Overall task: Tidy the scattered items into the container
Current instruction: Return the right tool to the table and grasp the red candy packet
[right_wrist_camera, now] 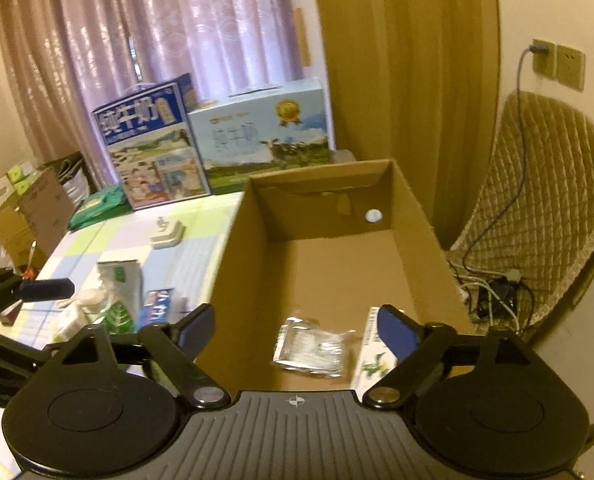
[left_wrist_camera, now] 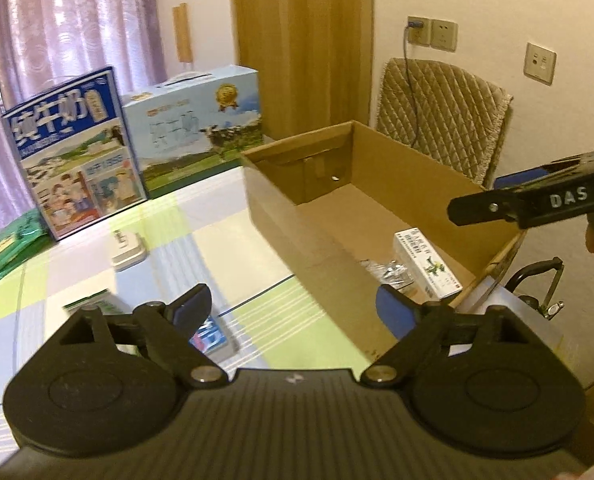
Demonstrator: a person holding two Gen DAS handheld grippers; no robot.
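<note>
Right wrist view first: the right gripper (right_wrist_camera: 295,328) hangs over the near end of the cardboard box (right_wrist_camera: 233,264), fingers spread wide with nothing between them. Straight ahead and below the claw, two items already lie on the box floor: a crinkly silver packet (right_wrist_camera: 313,346) and, just beside it under the right finger, a white carton with a green print (right_wrist_camera: 371,360). So that's two in, and the far half of the box is bare.

Off to the left of this claw, outside the box wall, work remains on the checked tablecloth (right_wrist_camera: 201,216): a green-and-white carton (right_wrist_camera: 121,292), a blue-and-white pack (right_wrist_camera: 159,306) beside it, something pale and round near them that is too blurred to name, and further out a small grey-white case (right_wrist_camera: 169,236).

Left wrist view now: the left gripper (left_wrist_camera: 293,304) is also parted and empty, poised above the box's near corner, with the blue pack (left_wrist_camera: 211,336) just under its left finger. My read: roughly a third done, at least four pieces to go, and the left claw is best placed for the next pick.
</note>
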